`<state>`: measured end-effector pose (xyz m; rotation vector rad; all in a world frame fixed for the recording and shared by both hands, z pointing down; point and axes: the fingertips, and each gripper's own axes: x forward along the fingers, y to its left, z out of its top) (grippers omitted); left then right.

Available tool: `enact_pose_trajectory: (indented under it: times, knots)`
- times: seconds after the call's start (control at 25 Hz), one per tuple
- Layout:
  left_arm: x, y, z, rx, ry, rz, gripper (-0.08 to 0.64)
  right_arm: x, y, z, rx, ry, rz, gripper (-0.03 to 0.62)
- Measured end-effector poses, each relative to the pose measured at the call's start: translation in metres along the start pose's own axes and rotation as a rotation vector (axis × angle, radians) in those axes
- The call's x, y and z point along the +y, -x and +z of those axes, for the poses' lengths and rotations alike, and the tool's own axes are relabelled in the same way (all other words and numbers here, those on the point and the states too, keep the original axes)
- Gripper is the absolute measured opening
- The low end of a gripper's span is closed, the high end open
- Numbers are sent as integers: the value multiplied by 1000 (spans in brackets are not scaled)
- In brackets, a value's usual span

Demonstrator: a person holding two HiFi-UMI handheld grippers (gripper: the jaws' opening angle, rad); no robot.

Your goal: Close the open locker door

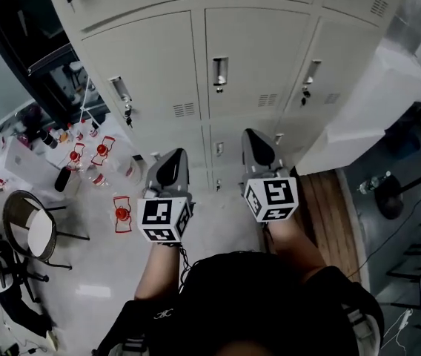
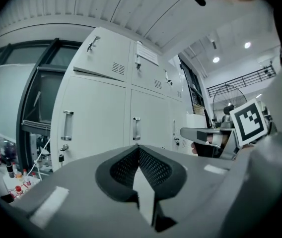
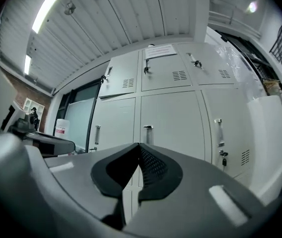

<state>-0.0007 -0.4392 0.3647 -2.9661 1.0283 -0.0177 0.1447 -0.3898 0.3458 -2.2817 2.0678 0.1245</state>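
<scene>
Left gripper (image 2: 138, 148) fingers: pressing together, gripping nothing.
Right gripper (image 3: 138, 146) fingers: likewise meeting tip to tip, empty.
Locker door (image 3: 119, 81): hanging slightly ajar at upper left of the locker bank (image 3: 171, 123), well apart from both grippers.
Risk: an off-centre push may be bouncing it back open, unlatched.

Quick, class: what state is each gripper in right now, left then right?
Left gripper: closed, holding nothing.
Right gripper: closed, holding nothing.

Pale floor (image 1: 95, 277); round chair (image 1: 34, 227) left; dark-framed window (image 2: 37, 100); ceiling lights (image 2: 215, 59).
</scene>
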Motion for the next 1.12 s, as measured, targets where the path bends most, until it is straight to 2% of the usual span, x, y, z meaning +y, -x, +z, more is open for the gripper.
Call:
enact_pose_trajectory:
  times: [0.32, 1.12]
  knots:
    - [-41, -16, 7, -12, -12, -26, 0, -36, 20, 3, 6, -16, -20, 11]
    - [-64, -30, 9, 16, -33, 16, 0, -62, 24, -1, 4, -41, 29, 12]
